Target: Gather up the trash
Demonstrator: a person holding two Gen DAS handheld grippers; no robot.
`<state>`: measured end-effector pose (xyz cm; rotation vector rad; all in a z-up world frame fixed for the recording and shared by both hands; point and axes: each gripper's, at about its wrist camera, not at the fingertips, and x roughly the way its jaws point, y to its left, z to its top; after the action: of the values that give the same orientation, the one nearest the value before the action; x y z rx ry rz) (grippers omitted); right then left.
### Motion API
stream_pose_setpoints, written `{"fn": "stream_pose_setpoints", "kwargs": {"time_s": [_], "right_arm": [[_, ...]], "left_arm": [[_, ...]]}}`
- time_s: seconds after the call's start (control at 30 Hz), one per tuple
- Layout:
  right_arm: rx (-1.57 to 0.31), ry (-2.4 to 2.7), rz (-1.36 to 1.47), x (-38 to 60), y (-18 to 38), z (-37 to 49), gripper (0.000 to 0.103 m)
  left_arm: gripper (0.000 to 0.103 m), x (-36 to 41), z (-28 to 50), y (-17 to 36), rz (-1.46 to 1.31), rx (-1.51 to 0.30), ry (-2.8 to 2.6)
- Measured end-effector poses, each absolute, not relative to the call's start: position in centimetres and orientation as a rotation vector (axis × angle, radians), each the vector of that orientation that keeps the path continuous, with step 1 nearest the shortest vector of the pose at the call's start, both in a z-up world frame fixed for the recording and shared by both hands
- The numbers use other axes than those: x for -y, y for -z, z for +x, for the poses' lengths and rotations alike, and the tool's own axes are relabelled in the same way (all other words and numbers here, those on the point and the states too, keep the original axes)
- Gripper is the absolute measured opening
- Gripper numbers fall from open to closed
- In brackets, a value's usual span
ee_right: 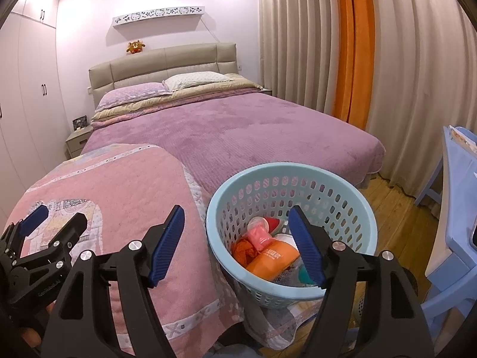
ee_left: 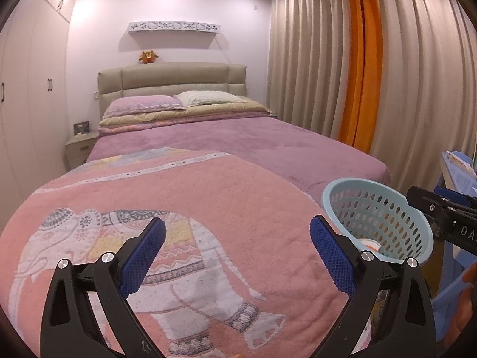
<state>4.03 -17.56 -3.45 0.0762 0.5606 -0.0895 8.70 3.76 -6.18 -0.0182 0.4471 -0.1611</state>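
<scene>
With both tongs spread and empty, the basket sits nearer the right tongs
From the left tongs it lies at two o'clock; the bed shows no trash

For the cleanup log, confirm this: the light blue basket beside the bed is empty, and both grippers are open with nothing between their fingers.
Not quite: the light blue basket is not empty. The right wrist view shows trash in it, including an orange packet and a pink item. The rest holds: left gripper and right gripper are open, holding nothing.
</scene>
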Motion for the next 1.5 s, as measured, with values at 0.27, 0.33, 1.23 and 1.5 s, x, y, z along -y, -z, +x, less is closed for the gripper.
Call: {"fn": "stream_pose_setpoints", "kwargs": {"time_s": [0.27,0.33,1.23,1.5], "right_arm": [[-0.547,0.085,0.081,17.9,3.0,3.8,0.068],[-0.547,0.082,0.084,18.0,2.9,3.8,0.068],[-0.548,0.077,0.092,18.1,1.8,4.5,0.068],[-0.538,0.060,0.083,17.1,1.0,3.9,0.068]], "left_arm": [[0.094,-3.7,8.7,6.2,-0.019,-0.447,0.161],[0.094,-3.7,8.8,6.2,-0.019,-0.448,0.162],[0.094,-4.6,7.2,3.9,0.006,-0.421,0.129],[0.094,-6.2,5.8,2.2,-0.012,-0.415,0.092]]}}
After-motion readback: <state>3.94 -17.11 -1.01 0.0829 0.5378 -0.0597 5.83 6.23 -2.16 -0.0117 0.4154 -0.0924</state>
